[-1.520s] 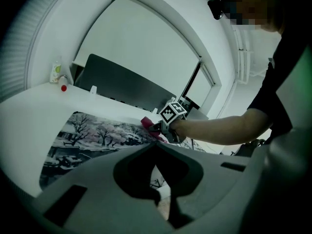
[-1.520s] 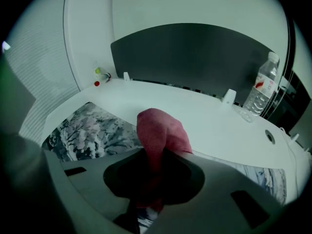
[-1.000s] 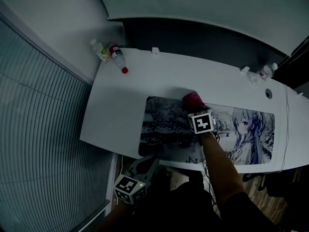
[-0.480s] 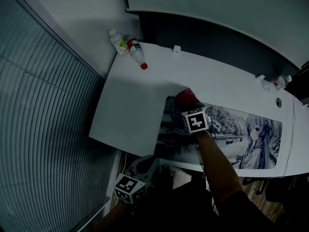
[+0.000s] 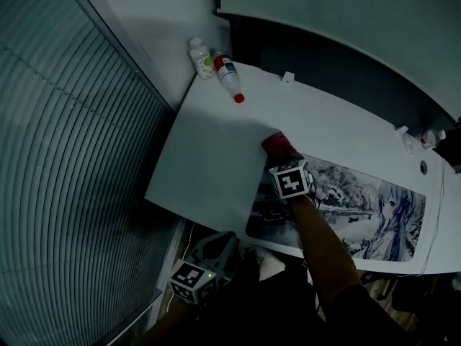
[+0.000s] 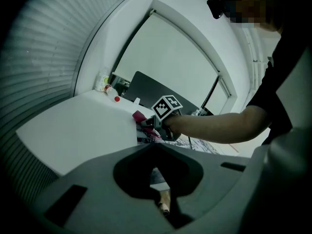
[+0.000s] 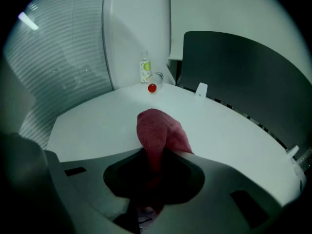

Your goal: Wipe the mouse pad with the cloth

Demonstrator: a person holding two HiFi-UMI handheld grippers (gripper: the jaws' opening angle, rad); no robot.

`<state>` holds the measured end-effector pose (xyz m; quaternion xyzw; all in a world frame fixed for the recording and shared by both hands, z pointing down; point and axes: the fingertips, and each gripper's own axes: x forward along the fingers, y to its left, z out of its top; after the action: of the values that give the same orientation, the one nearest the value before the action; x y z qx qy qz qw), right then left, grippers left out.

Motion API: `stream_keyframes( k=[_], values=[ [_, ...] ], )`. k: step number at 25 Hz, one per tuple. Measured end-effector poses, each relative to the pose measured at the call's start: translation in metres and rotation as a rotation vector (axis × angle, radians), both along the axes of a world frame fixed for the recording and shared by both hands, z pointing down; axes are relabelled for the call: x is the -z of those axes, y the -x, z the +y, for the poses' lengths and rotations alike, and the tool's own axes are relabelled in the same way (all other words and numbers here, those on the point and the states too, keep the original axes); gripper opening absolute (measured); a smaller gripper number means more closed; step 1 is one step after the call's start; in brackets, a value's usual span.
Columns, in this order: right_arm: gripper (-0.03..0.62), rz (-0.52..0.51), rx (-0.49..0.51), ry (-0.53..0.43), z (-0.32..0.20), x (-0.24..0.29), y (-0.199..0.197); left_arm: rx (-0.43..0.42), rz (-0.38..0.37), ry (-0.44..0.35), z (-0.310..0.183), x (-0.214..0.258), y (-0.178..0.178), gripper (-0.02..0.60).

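A long mouse pad printed with a grey anime drawing lies along the near edge of the white desk. My right gripper is shut on a red cloth that presses down at the pad's far left corner. In the right gripper view the cloth bulges out from between the jaws of the right gripper over white desk. My left gripper hangs below the desk's near edge, shut with nothing in it. From the left gripper view the cloth and the person's forearm show beyond the left gripper.
Two bottles stand and lie at the desk's far left corner. A small white clip sits on the far edge, small items at the far right. Window blinds run along the left; a dark panel backs the desk.
My right gripper has slid the cloth leftward along the pad's far edge to its left corner. The head view has swung left. The left gripper has stayed put.
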<state>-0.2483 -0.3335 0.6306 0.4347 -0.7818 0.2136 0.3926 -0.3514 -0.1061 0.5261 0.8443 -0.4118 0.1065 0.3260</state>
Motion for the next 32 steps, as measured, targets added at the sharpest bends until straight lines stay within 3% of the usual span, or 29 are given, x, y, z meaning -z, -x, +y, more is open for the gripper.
stream_keyframes(
  k=[10,18,21,28,32],
  values=[
    [0.089,-0.009,0.002,-0.020,-0.003,0.001,0.011,0.010,0.005,-0.025,-0.001,0.006,0.011,0.005],
    [0.089,-0.128,-0.029,-0.077,0.003,0.025,0.003,-0.020,0.002,-0.058,-0.004,0.022,0.002,0.005],
    [0.089,-0.209,-0.064,-0.109,0.008,0.048,-0.005,-0.036,0.003,-0.071,-0.006,0.028,-0.007,0.005],
    [0.089,-0.539,-0.241,-0.136,0.028,0.108,-0.051,-0.070,0.050,-0.101,-0.013,0.039,-0.032,0.005],
    [0.089,-0.618,-0.282,-0.211,0.049,0.152,-0.083,-0.070,0.090,-0.094,-0.022,0.052,-0.042,0.005]
  ],
)
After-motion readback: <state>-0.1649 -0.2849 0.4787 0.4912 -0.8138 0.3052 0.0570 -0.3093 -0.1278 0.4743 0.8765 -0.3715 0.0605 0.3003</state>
